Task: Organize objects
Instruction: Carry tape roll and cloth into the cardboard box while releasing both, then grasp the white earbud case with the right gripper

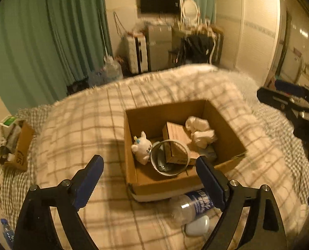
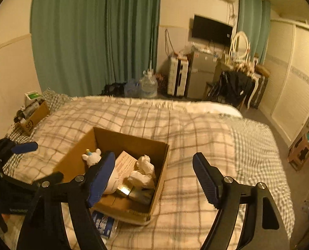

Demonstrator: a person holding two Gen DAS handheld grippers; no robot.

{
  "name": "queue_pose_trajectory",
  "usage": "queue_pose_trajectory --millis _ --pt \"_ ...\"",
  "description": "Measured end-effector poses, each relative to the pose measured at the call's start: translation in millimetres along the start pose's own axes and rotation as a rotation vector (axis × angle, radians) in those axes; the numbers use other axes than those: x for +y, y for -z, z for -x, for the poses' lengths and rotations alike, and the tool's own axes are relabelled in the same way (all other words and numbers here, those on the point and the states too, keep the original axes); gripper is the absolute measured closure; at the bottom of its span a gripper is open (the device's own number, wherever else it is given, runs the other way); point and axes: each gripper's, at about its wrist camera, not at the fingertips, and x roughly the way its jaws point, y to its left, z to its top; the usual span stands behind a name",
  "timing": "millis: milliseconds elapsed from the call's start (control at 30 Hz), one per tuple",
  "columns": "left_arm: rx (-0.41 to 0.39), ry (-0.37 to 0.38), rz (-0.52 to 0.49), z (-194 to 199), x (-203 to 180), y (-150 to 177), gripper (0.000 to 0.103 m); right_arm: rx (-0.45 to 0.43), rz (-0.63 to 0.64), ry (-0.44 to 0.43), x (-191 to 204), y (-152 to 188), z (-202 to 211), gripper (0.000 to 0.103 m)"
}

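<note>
While we are holding the left gripper (image 1: 149,179) spread and empty at lower centre of the left wrist view, the cardboard box (image 1: 227,129) is sitting mid-frame on the plaid blanket (image 1: 81,125), holding a white plush toy (image 1: 142,148), a tape roll (image 1: 169,159), a small carton (image 1: 176,139) and crumpled tissue (image 1: 200,132). A plastic bottle (image 1: 192,205) is lying just below the box; a hasty reach could be rolling it away.

In the right wrist view, we are keeping the right gripper (image 2: 154,177) spread, gripping nothing, over the box's right wall; the soft bedding may be tipping the box if pressed.
</note>
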Motion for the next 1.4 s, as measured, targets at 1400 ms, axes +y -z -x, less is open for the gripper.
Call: queue_pose_trajectory --millis 1400 --pt "0.012 -0.221 0.345 -6 45 163 0.000 0.466 0.153 -0.127 125 200 -96 0.042"
